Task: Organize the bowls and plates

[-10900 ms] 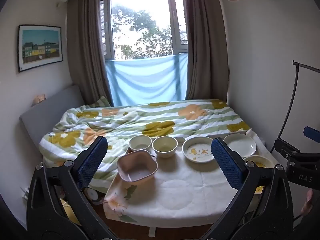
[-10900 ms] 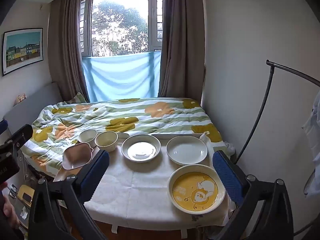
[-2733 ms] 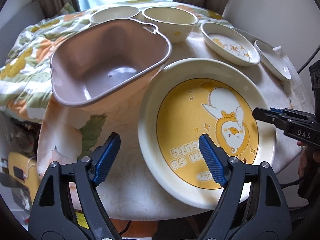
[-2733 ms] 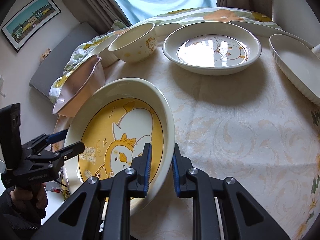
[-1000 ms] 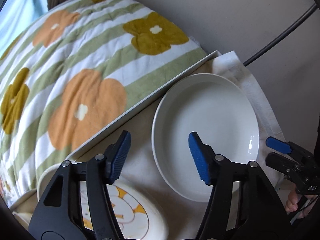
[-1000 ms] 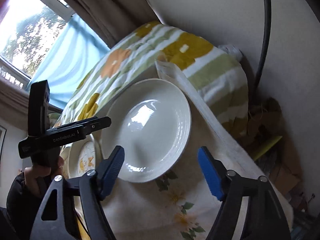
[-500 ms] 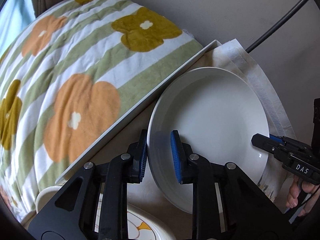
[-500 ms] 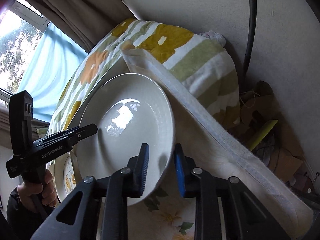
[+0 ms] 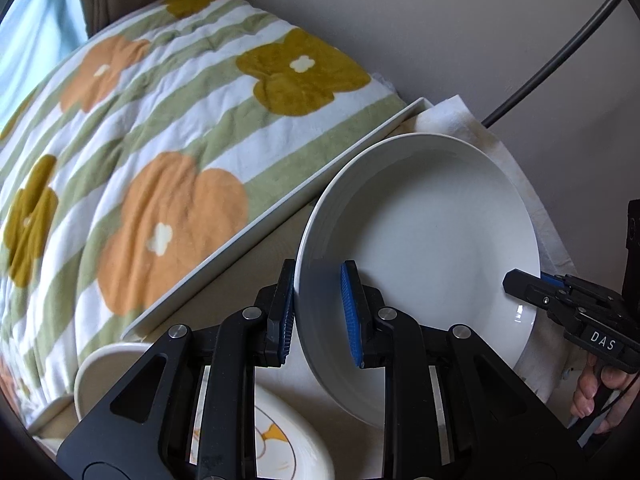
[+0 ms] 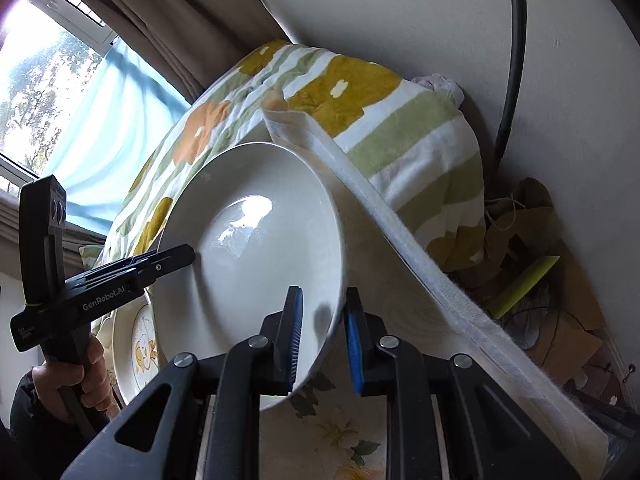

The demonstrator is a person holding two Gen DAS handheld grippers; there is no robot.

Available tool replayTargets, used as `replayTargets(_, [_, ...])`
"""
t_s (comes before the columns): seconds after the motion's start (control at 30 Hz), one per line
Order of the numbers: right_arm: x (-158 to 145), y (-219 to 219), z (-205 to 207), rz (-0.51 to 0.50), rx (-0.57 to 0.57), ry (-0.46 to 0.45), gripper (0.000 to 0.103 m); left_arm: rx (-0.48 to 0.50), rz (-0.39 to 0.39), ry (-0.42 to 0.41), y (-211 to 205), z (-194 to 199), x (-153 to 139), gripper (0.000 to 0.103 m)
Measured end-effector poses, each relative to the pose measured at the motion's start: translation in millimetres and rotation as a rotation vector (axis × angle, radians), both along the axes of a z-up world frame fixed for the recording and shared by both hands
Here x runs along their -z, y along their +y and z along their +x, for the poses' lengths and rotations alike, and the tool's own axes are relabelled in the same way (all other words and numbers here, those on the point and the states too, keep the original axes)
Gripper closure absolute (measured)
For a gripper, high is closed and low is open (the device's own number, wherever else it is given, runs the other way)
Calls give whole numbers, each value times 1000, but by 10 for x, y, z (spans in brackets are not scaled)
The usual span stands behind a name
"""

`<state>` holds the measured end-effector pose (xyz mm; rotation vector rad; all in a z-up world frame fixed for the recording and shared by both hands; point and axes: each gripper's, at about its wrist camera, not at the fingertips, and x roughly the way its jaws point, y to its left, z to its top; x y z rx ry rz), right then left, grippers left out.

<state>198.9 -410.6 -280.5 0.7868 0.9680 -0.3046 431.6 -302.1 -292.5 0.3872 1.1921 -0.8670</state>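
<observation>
White plate [image 9: 432, 240] tilted, opposite rims clamped between left fingers [image 9: 352, 312] and right fingers [image 10: 294, 332].

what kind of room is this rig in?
Most likely a bedroom in a home. A bed with a green-striped, flower-print blanket sits right against the cloth-covered table, brown curtains frame a window, and the plain white ceramic plate points to household use.

duck plate [image 9: 280, 436]: mostly hidden behind the gripper arms, print unclear
white plate [image 9: 420, 248]: near rim hidden behind the clamp
hand [image 9: 600, 392]: cut off at the edge
</observation>
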Motion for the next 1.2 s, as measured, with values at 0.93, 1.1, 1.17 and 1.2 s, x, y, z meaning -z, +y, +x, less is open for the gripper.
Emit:
replayTargets(0.93, [-822,1103,-462,-32,-633,-101,84,-562,-19,-118,2016,-1989,-963,84])
replayTargets(1.1, [-730,1568,-466,-10,-743,-78,84,-686,-2,-90,2537,-2309,-882,84])
replayTargets(1.17, [-680,1749,-470,-2,-773,-65,84,-721,4,-78,2726,-2393,-840,84])
replayTargets(1.2, [-653,1834,-457,1,-783,-57,84,-734,7,-72,2821,-2423,-817,84])
